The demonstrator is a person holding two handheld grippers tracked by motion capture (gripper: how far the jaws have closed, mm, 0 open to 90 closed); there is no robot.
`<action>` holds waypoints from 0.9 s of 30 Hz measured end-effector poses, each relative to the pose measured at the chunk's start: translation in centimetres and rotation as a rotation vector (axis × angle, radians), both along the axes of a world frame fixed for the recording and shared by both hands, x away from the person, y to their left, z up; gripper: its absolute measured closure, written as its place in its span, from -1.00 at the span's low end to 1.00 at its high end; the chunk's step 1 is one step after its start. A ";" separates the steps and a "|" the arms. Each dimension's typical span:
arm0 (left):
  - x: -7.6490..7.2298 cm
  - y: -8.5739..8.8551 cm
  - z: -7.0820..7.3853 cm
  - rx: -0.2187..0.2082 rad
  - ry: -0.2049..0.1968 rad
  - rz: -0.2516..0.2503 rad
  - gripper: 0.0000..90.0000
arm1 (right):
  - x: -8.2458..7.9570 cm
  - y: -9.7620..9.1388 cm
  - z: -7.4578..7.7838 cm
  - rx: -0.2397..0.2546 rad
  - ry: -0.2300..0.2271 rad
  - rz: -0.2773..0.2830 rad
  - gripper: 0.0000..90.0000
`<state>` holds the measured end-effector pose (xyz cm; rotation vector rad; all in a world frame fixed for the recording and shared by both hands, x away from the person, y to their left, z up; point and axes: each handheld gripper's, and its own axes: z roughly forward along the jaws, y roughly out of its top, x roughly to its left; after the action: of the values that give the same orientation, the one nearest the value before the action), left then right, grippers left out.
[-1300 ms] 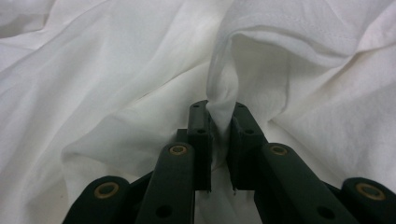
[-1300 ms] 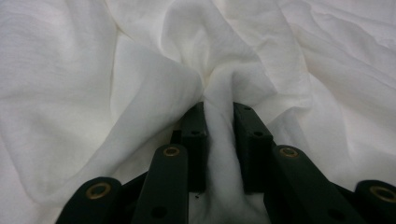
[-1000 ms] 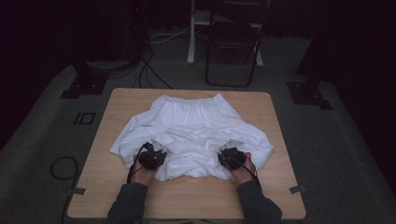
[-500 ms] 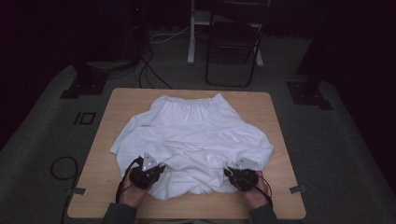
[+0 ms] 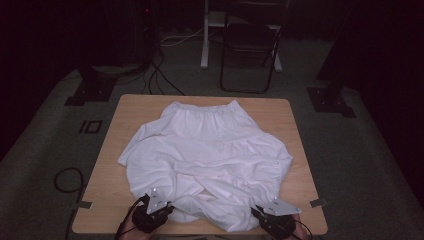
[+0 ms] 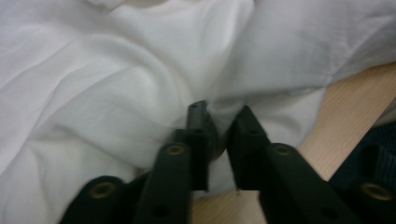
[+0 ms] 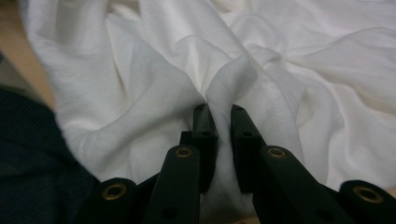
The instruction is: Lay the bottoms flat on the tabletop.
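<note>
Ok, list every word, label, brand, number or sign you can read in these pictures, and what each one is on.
None can be read.
White garment: plain cloth, no print or tag legible.
Left tongs and right tongs: black, unmarked, each shut on a fold of the garment.
Table: bare wood, no label.
Square mark on the floor: an outline without lettering.

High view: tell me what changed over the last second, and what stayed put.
Both tongs, left and right, drew back toward the person to the table's near edge, each shut on a pinch of the white garment. Its near hem came along, stretching the cloth longer toward the person. The gathered waistband end at the far side stayed where it was, as did the table.
</note>
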<state>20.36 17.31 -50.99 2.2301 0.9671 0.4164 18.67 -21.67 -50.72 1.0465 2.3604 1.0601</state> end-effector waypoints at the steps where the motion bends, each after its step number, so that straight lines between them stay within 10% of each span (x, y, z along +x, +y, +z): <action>1: 0.0 0.3 0.2 -0.004 -0.005 0.015 0.55 | -0.1 0.0 0.1 0.005 0.000 0.019 0.70; 11: 1.1 3.0 2.6 -0.054 -0.085 0.115 0.20 | 1.9 1.0 3.4 0.058 -0.119 0.025 0.15; 19: 3.5 2.0 2.9 -0.081 -0.110 0.128 0.13 | 6.2 5.1 1.9 0.034 -0.065 0.083 -0.05; 27: 6.8 -0.5 0.2 -0.082 -0.079 0.131 0.00 | 10.4 10.1 -0.4 -0.053 -0.009 0.069 -0.46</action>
<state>27.14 16.84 -50.82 2.0687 1.0721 0.5100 29.02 -11.57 -51.17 0.9464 2.4195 1.0179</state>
